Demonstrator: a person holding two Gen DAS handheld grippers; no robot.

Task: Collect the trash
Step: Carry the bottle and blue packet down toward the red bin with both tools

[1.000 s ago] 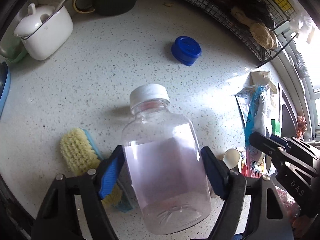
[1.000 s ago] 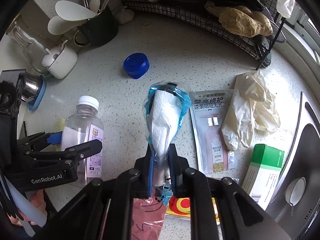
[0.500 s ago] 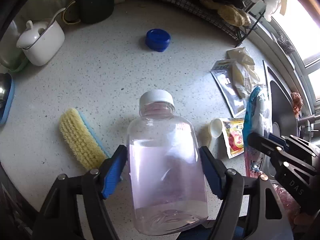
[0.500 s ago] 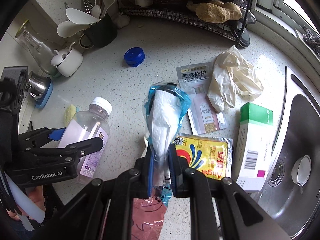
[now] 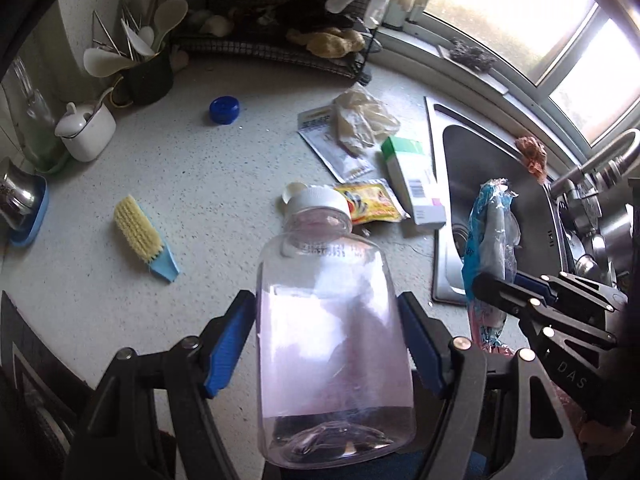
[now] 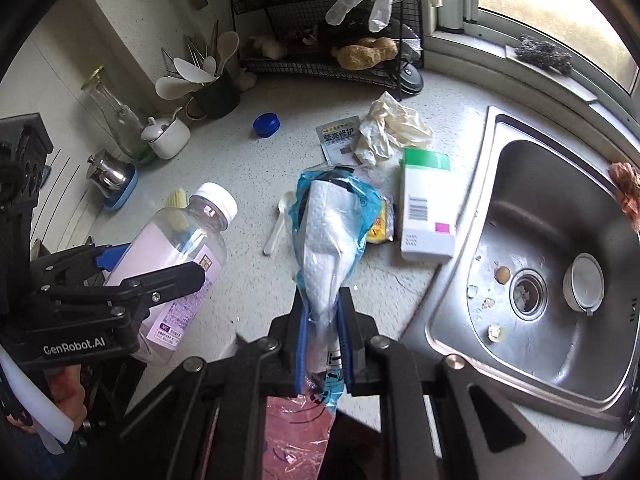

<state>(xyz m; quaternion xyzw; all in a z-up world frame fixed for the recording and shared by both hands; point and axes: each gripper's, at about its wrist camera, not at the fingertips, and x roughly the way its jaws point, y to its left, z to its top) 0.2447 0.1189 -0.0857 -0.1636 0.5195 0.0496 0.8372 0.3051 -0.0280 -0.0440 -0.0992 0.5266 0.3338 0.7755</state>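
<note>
Left gripper point(image 5: 326, 344) pointing steeply down, clamping clear white-capped plastic bottle point(image 5: 332, 328); right gripper point(image 6: 323, 336) likewise, pinching blue crumpled wrapper point(image 6: 332, 232) beside steel sink point(image 6: 560, 264) rim.

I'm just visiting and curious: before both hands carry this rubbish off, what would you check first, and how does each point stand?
1. Left gripper clamps the clear bottle: ok.
2. Bottle's white cap on: ok.
3. Right gripper pinches the blue wrapper with tissue: ok.
4. Both items lifted off the countertop: ok.
5. Trash bin in sight: not ok, neither view shows one.
6. More trash left: not ok; yellow sachet, green-and-white box and crumpled gloves remain.
</note>
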